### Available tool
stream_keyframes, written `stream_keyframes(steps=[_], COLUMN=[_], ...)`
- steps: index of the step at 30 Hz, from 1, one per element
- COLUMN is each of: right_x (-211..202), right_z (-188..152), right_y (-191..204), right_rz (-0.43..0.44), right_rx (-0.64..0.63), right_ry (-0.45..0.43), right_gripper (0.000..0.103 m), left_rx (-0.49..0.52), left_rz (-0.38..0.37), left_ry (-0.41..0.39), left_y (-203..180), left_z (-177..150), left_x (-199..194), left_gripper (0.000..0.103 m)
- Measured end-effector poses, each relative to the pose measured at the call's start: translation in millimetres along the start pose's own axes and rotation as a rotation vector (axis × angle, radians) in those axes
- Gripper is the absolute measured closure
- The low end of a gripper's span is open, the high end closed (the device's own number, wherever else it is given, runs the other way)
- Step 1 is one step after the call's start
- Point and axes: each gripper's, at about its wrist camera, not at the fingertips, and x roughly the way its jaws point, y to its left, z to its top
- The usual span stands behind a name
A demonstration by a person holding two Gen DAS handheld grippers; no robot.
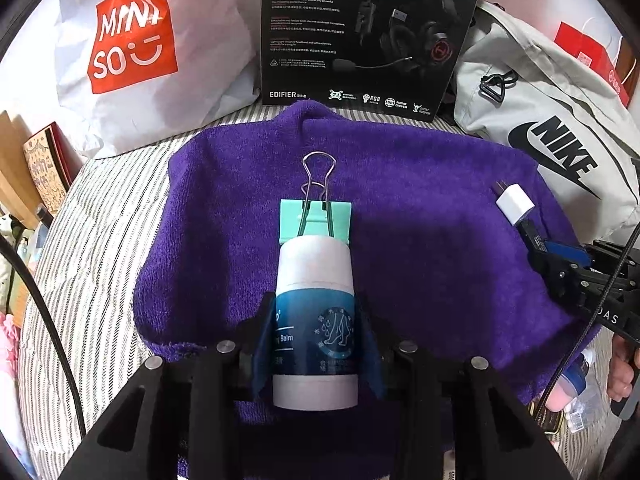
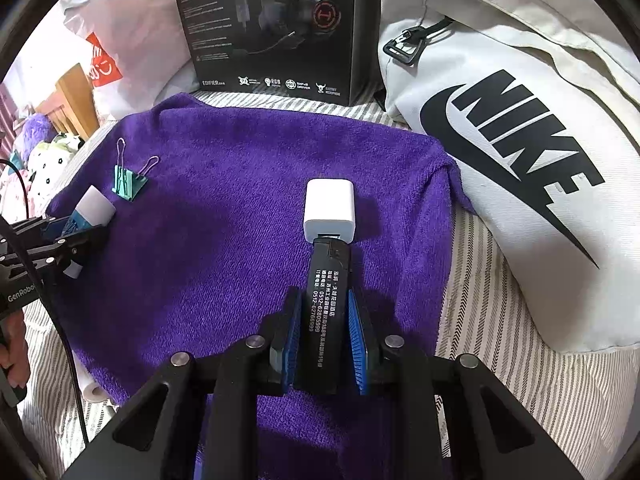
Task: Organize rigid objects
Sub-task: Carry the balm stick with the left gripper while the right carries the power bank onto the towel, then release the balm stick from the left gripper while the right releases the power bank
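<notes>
My left gripper (image 1: 316, 320) is shut on a blue and white balm bottle (image 1: 314, 312), held over the purple towel (image 1: 420, 260); the bottle's white cap points at a teal binder clip (image 1: 316, 220) lying just beyond it. My right gripper (image 2: 325, 320) is shut on a black lighter (image 2: 326, 304) whose front end touches a white USB charger (image 2: 329, 210) on the towel (image 2: 220, 240). In the right wrist view the left gripper (image 2: 80, 240), the bottle (image 2: 90, 212) and the clip (image 2: 128, 186) sit at the left. In the left wrist view the charger (image 1: 515, 203) and right gripper (image 1: 548, 252) are at the right.
A black Edifier headset box (image 1: 368, 32) stands behind the towel. A white Miniso bag (image 1: 132, 40) is at the back left and a grey Nike bag (image 2: 520, 140) at the right. The towel lies on striped bedding (image 1: 92, 220). Small items lie at the bed's right edge (image 1: 568, 400).
</notes>
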Motion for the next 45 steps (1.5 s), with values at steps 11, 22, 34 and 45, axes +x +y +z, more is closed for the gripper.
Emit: stream_keyframes(steps=[11,22,34,45], right_x=[-5,-38,-105,-144], right_z=[-5,-7,-38,-103], right_y=[8,-4,-7,-23], right_rz=[0.019,0.010,0.006,0.021], right_rx=[-0.057,0.013,0.076,0.194], right_ry=[0.020,-0.021,-0.121,-0.134], right_gripper=[0.056,0.056,0.042,0.036], left_rx=[0.018,-0.087,-0.077,-0.047], left_rz=[-0.009,-0.075,-0.098,-0.103], left_ry=[0.035,0.015,0.019,0.046], left_y=[-10,0,-30,-57], left_z=[-3,-9,-51,-75], left_x=[-1,-38,-85,-65], left_gripper=[0.039,0.039,0.027,0.027])
